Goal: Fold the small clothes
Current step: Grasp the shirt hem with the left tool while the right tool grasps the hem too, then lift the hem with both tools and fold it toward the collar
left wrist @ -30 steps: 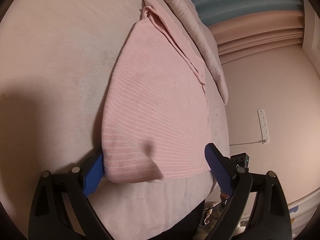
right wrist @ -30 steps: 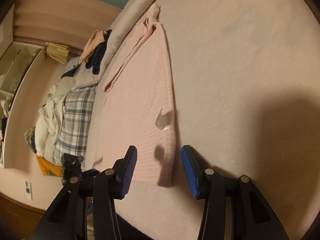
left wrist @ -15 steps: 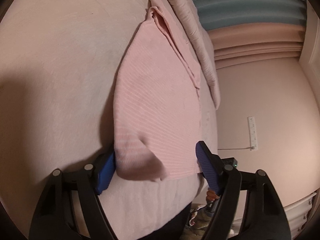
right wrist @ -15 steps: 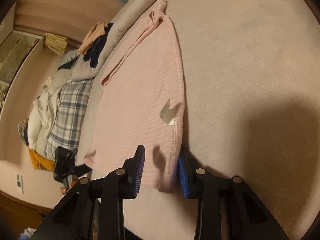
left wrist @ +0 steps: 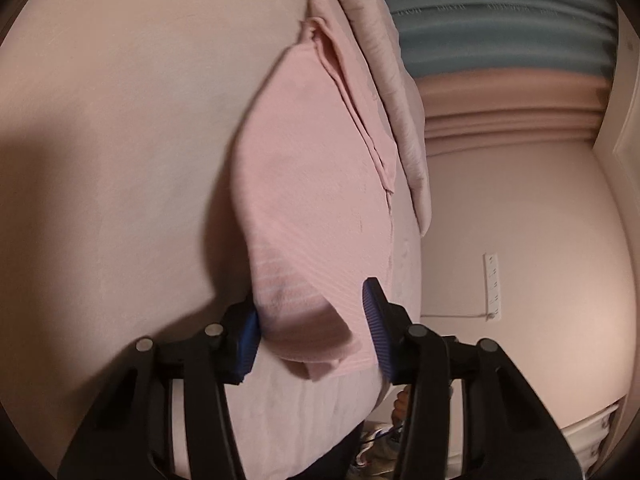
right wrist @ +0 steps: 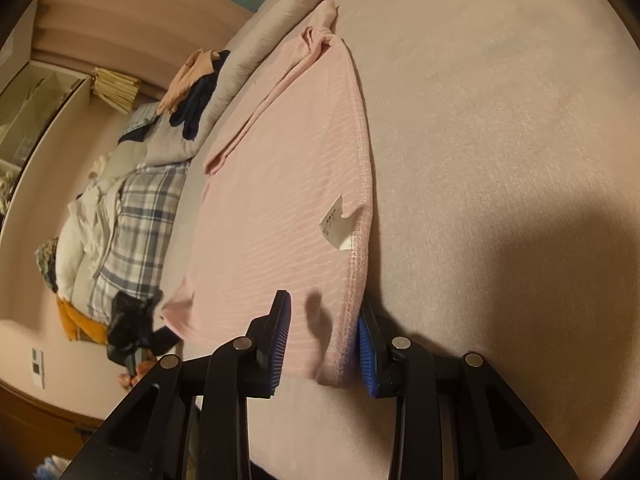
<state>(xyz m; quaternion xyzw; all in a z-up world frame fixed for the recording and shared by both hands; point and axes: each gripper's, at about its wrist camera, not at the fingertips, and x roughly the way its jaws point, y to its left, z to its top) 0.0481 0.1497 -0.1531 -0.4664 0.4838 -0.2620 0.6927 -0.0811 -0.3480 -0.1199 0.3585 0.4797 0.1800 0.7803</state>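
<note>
While my two grippers sit at the near edge of the bed [left wrist: 100, 140], its pale cover spreads far ahead of both and off to the outer side of each. On it lies the pink ribbed garment [left wrist: 312, 200], stretching away from my fingers toward a grey pillow [left wrist: 400, 112] at the far end. Beyond my right tool's left finger a heap of other clothes [right wrist: 132, 216], plaid among them, lies well apart from the garment. My left gripper [left wrist: 312, 332] is closing, its jaws about half open, with the garment's near corner bunched up between them; the left pad touches the cloth, the right one looks just clear. My right gripper [right wrist: 322, 332] stands narrower, with the garment's stitched edge between its pads, the right pad against the seam. A small white care label [right wrist: 338, 224] sticks up ahead of it.
</note>
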